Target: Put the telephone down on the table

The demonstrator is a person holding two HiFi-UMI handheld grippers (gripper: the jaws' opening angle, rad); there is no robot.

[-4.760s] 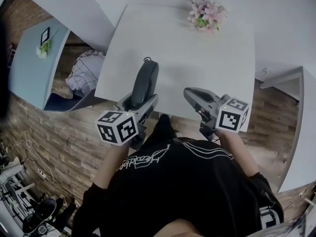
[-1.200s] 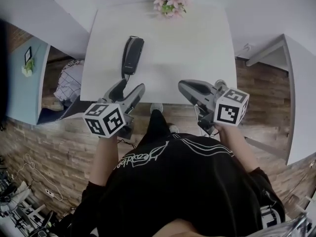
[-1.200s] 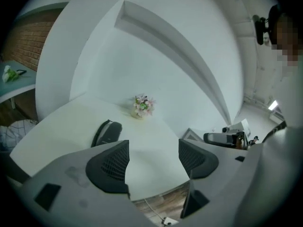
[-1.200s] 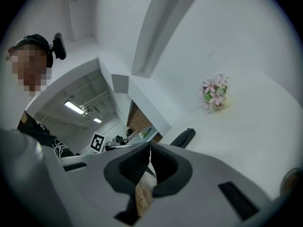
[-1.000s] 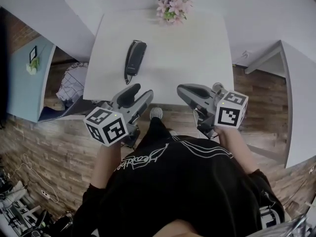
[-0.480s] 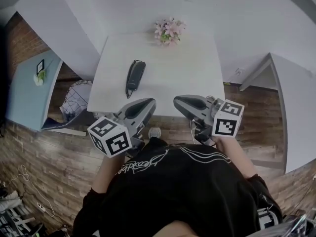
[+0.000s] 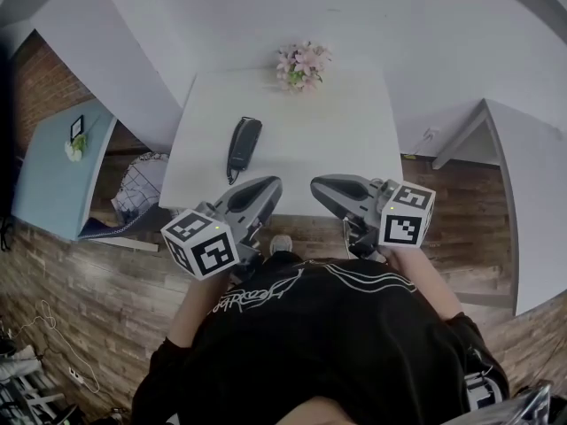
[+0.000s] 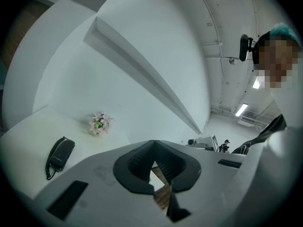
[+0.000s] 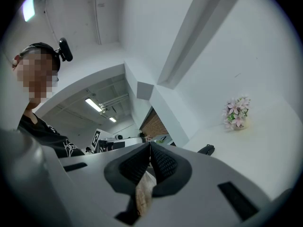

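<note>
A black telephone handset (image 7: 243,143) lies flat on the white table (image 7: 345,140), left of its middle, with its cord running toward the near edge. It also shows in the left gripper view as the handset (image 8: 60,152) and as a dark sliver (image 9: 206,149) in the right gripper view. My left gripper (image 7: 263,187) is shut and empty, held at the table's near edge, well back from the phone. My right gripper (image 7: 321,187) is beside it, also shut with nothing between the jaws.
A small pot of pink flowers (image 7: 301,65) stands at the table's far edge by the white wall. A wire basket (image 7: 142,189) sits on the wooden floor left of the table. A white ledge (image 7: 518,202) runs along the right.
Both grippers have drawn back from the table toward the person. The phone stays where it lay. The left jaws, open a second ago, are now shut.
</note>
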